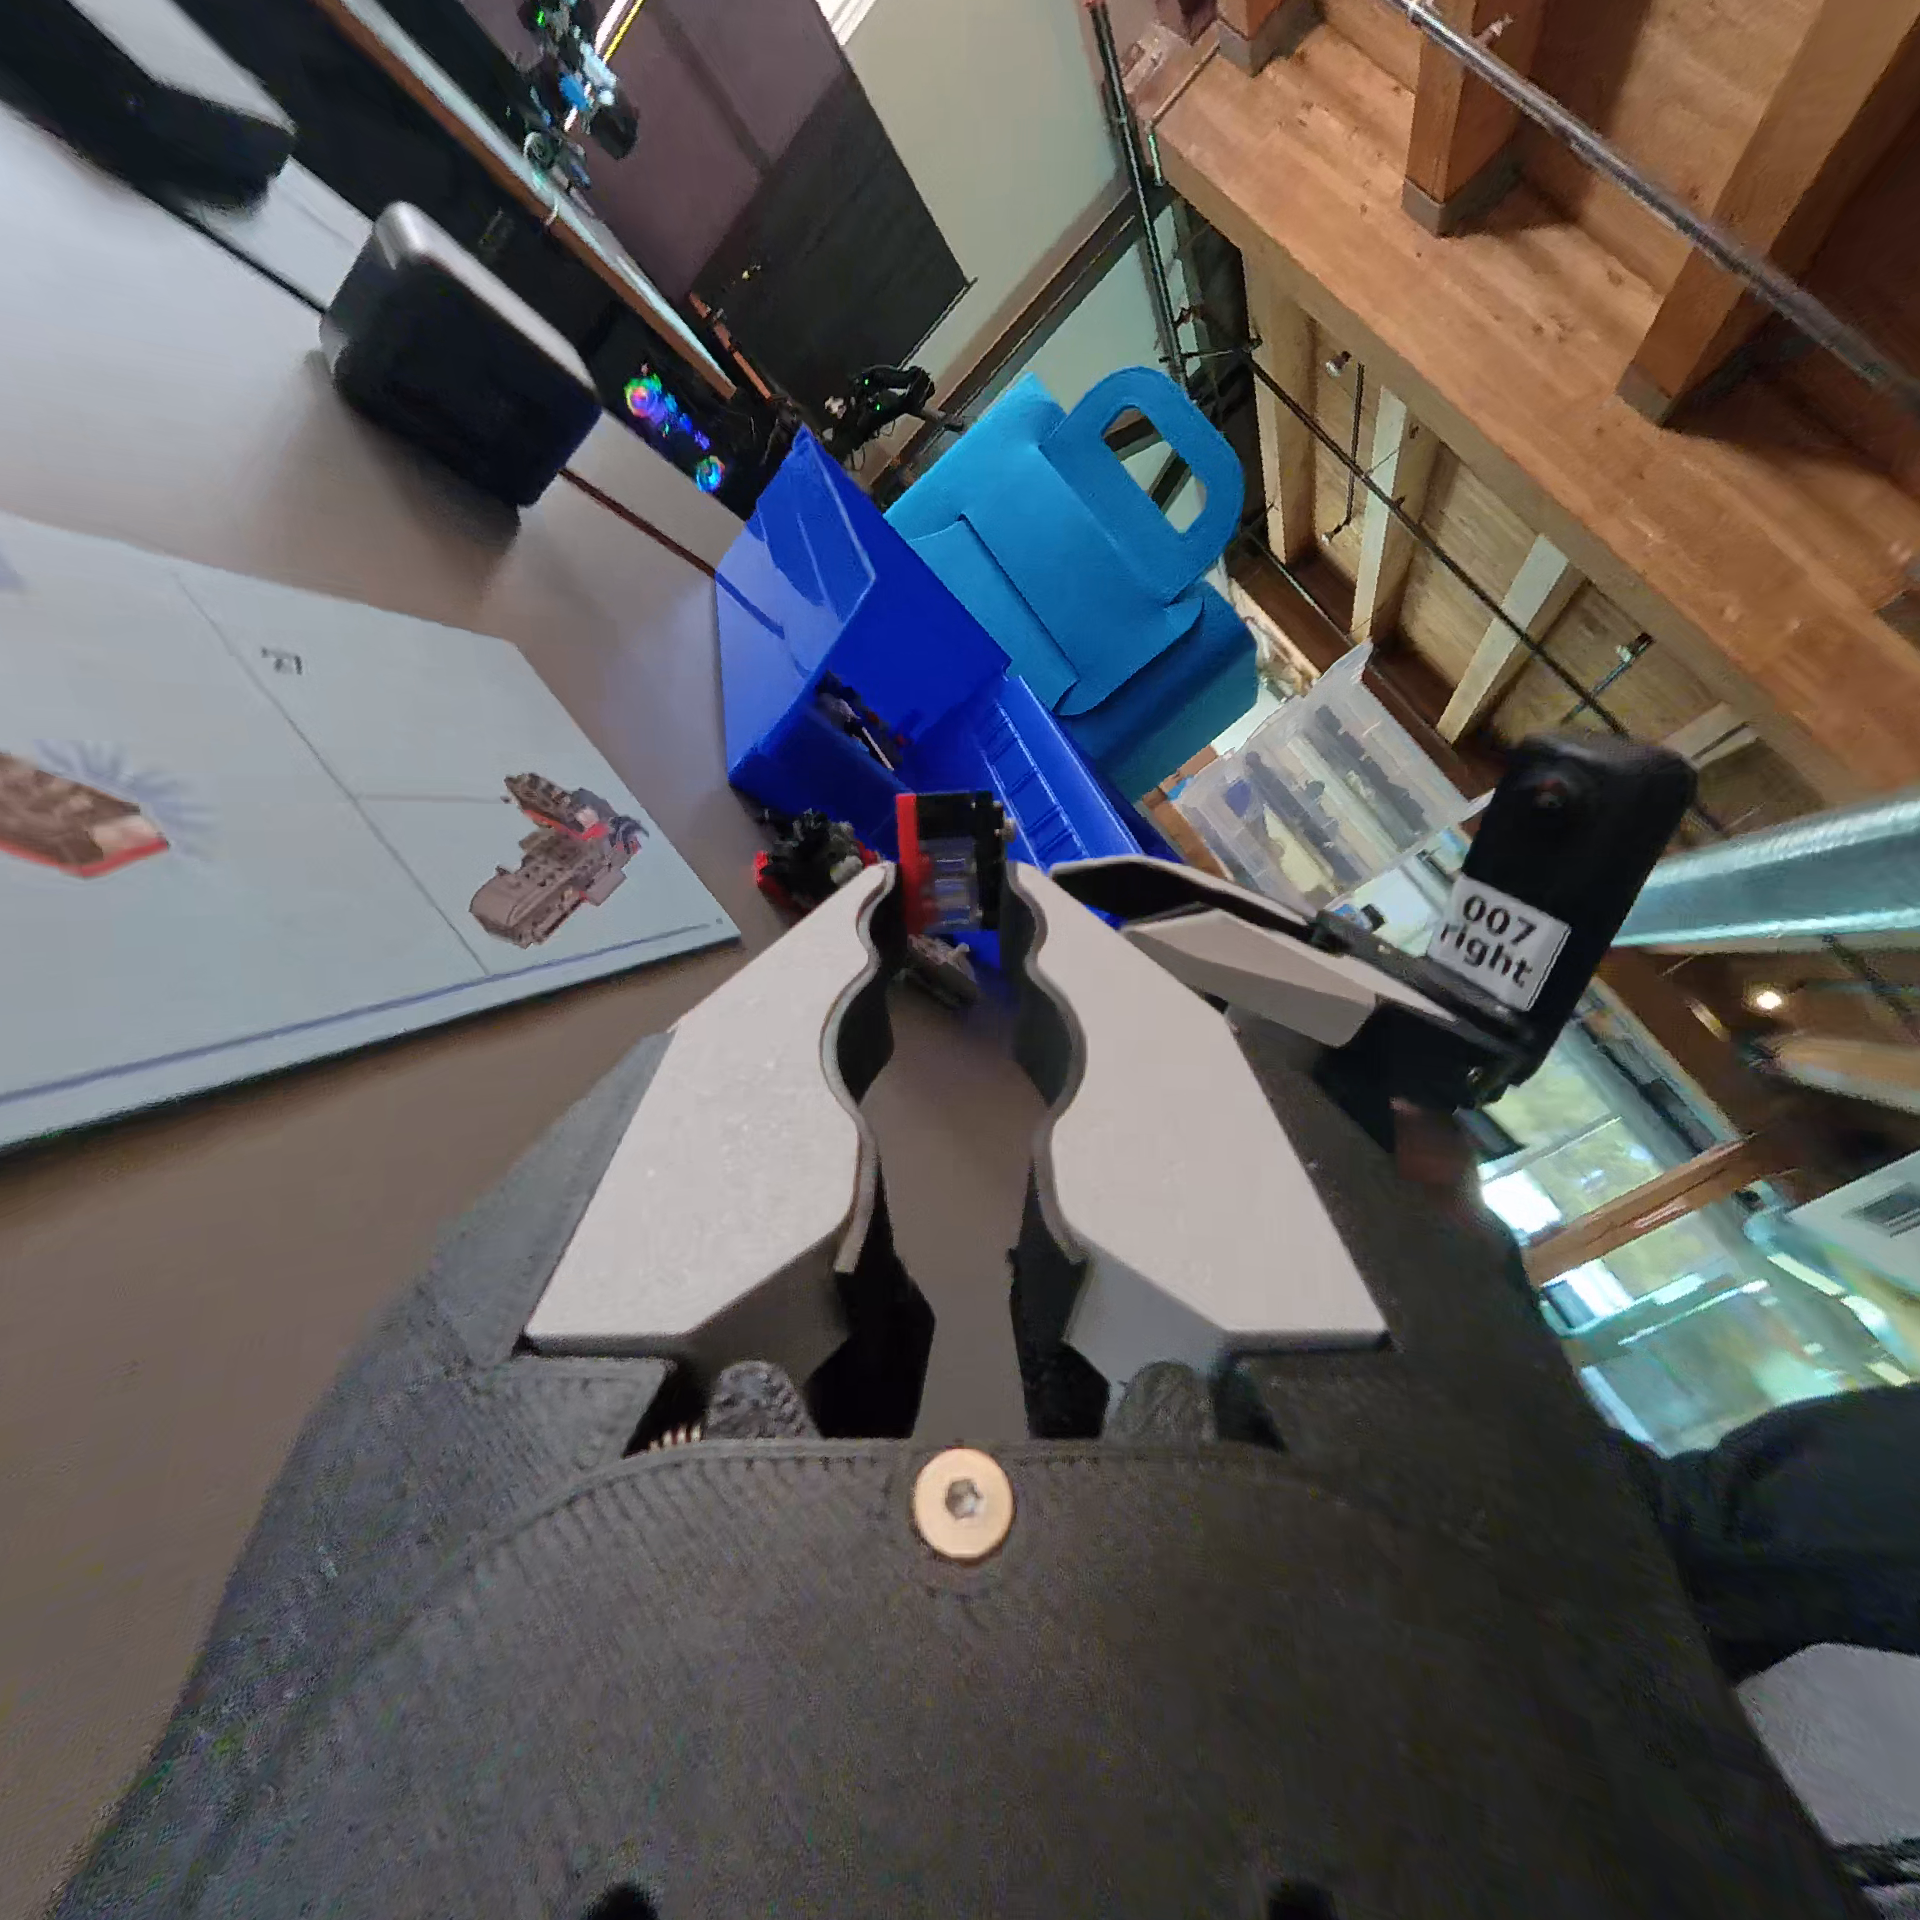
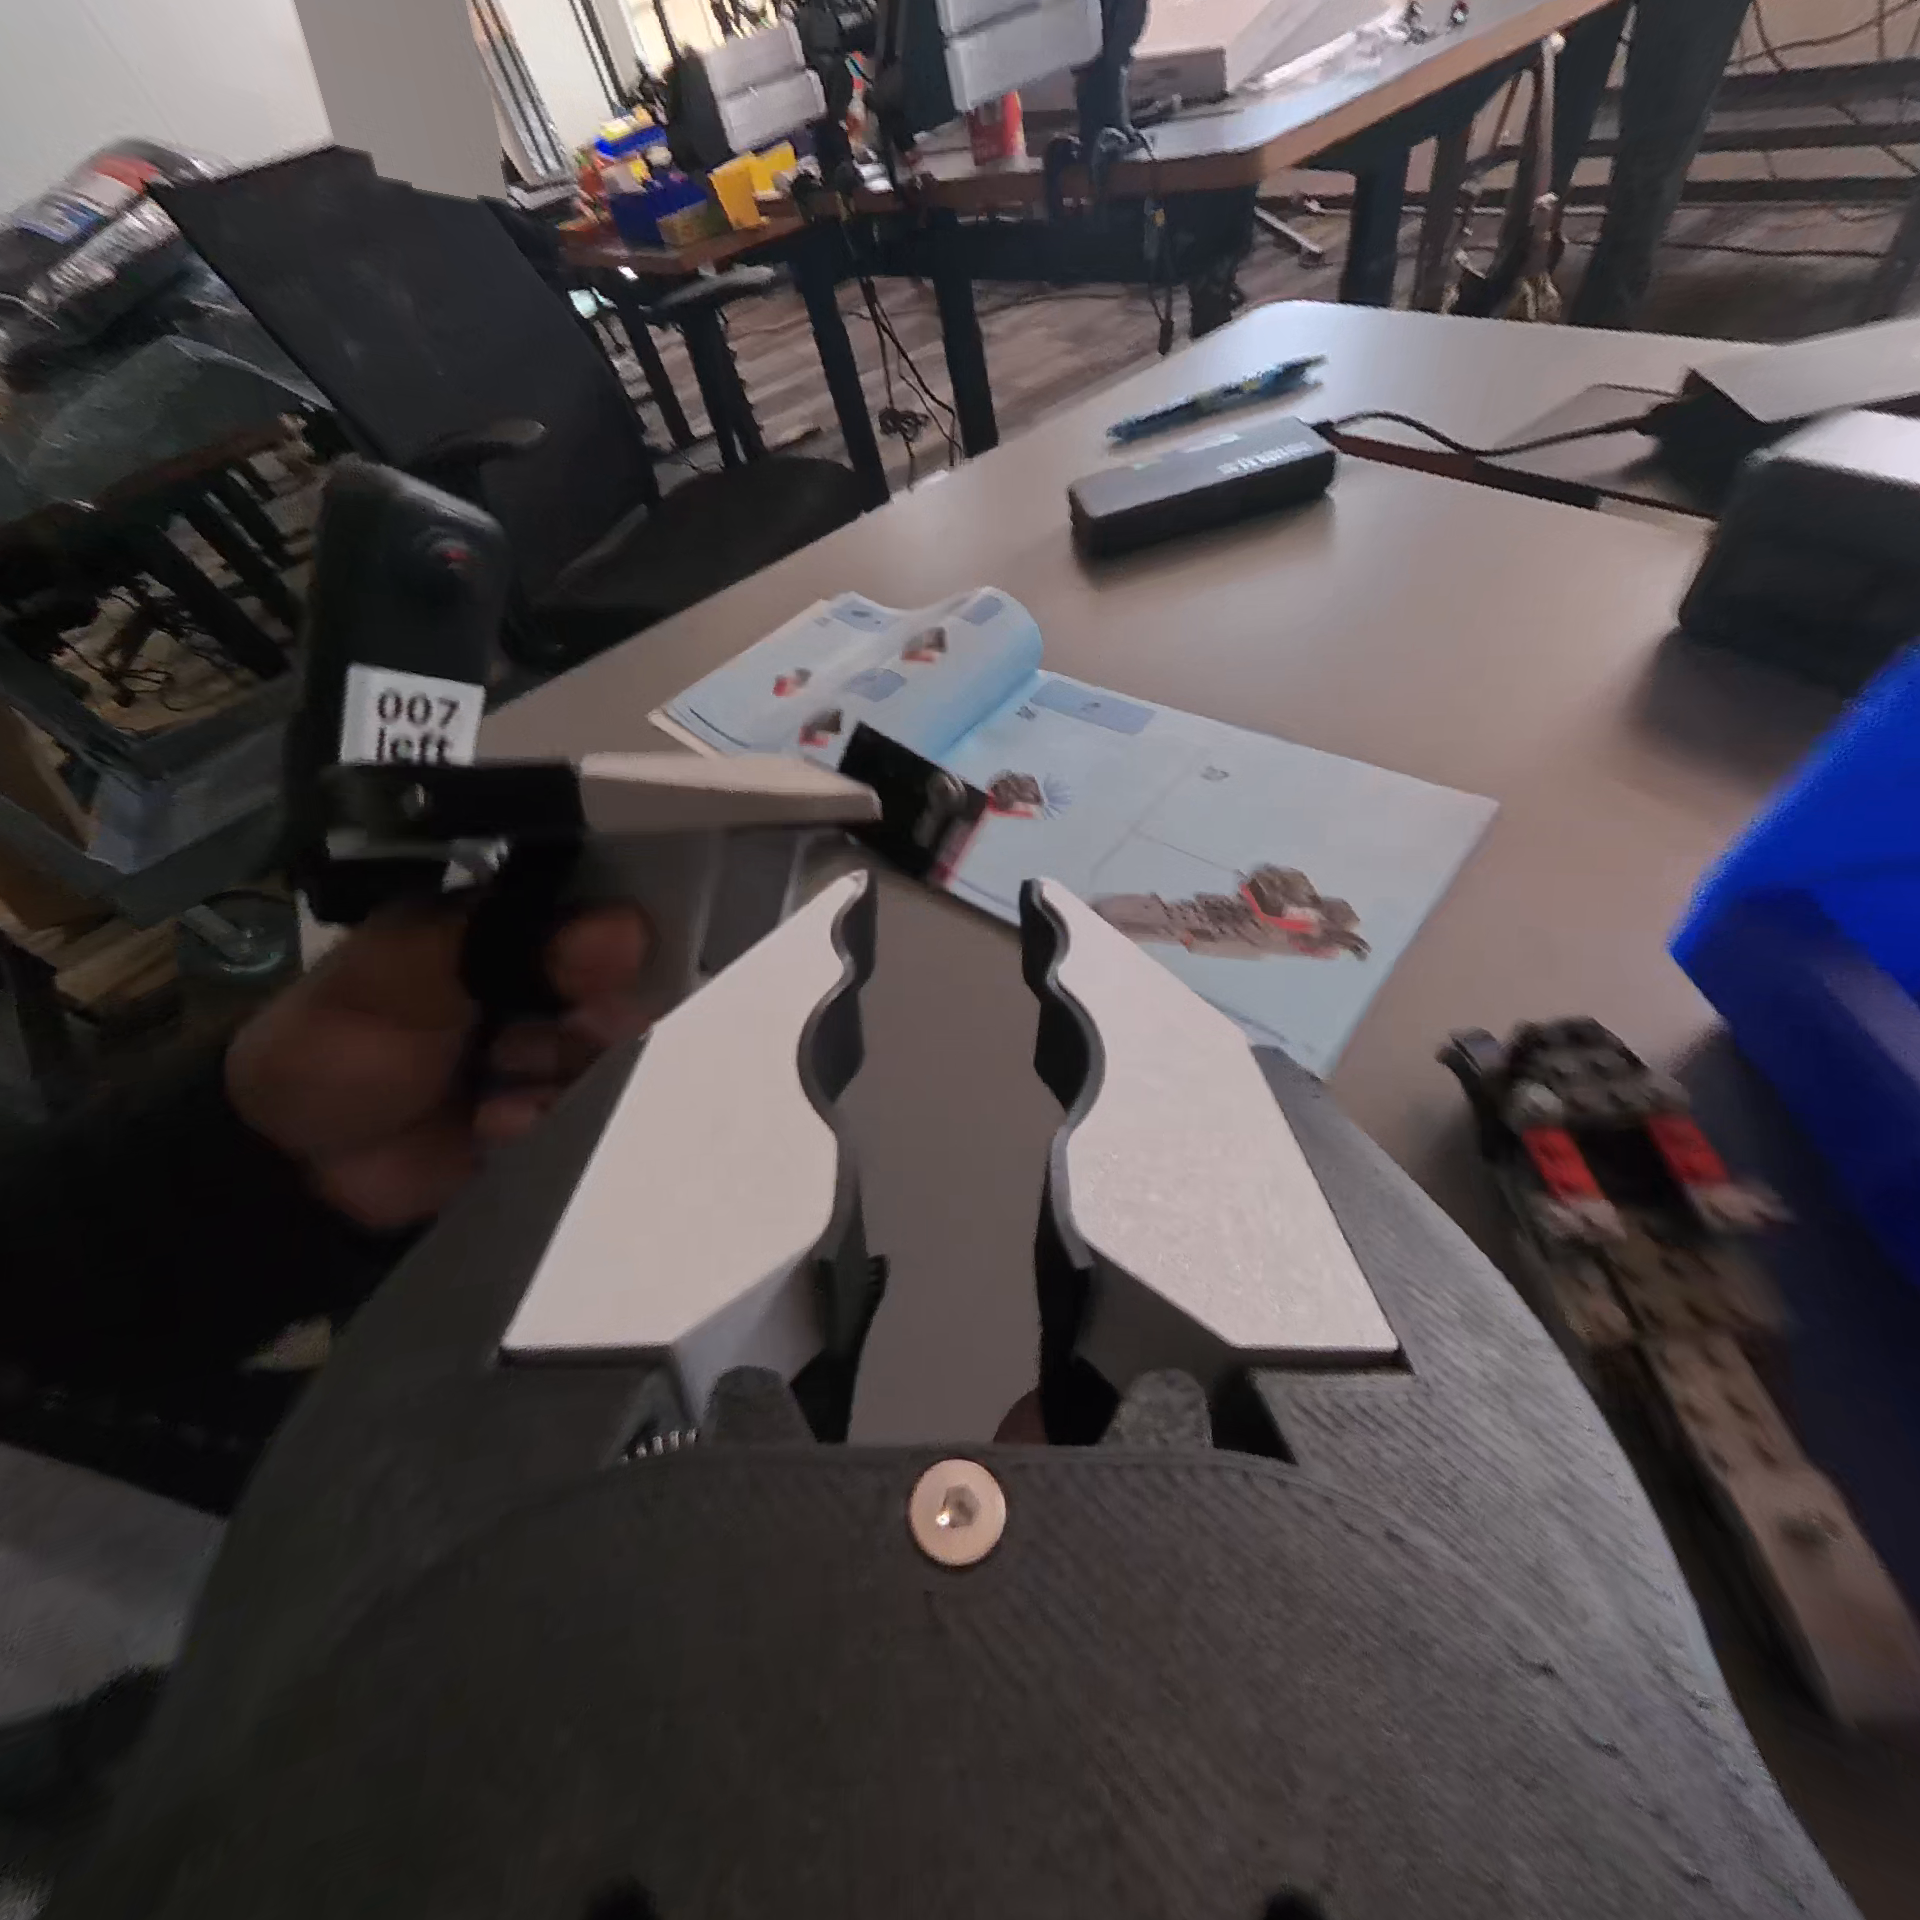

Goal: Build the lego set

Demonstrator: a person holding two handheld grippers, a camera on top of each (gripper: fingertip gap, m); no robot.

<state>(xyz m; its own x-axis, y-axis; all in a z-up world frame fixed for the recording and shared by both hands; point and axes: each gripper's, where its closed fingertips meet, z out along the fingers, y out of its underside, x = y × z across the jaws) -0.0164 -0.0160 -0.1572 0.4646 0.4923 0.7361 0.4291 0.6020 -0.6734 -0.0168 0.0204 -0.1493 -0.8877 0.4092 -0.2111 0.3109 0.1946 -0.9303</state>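
Note:
My left gripper [image 1: 951, 896] is shut on a small black and red lego piece [image 1: 948, 844] and holds it tilted above the table. The right wrist view shows that piece [image 2: 914, 812] at the left gripper's fingertip [image 2: 831, 800], just beyond my right gripper [image 2: 943, 902], which is open and empty. The right gripper's fingers [image 1: 1195, 914] reach in from the right, close beside the held piece. A partly built black, grey and red lego model [image 2: 1600, 1143] lies on the table to the right, also visible past the left fingers [image 1: 810, 854].
An open instruction booklet [image 2: 1143, 790] [image 1: 312, 831] lies on the brown table. A blue parts bin [image 1: 831, 644] [image 2: 1818, 894] stands by the model, with a light blue box [image 1: 1091, 540] behind it. A black box [image 1: 457, 353], a black case [image 2: 1205, 497] and a pen [image 2: 1216, 393] lie farther off. One gripper's finger ends stand about 4 cm off the other's.

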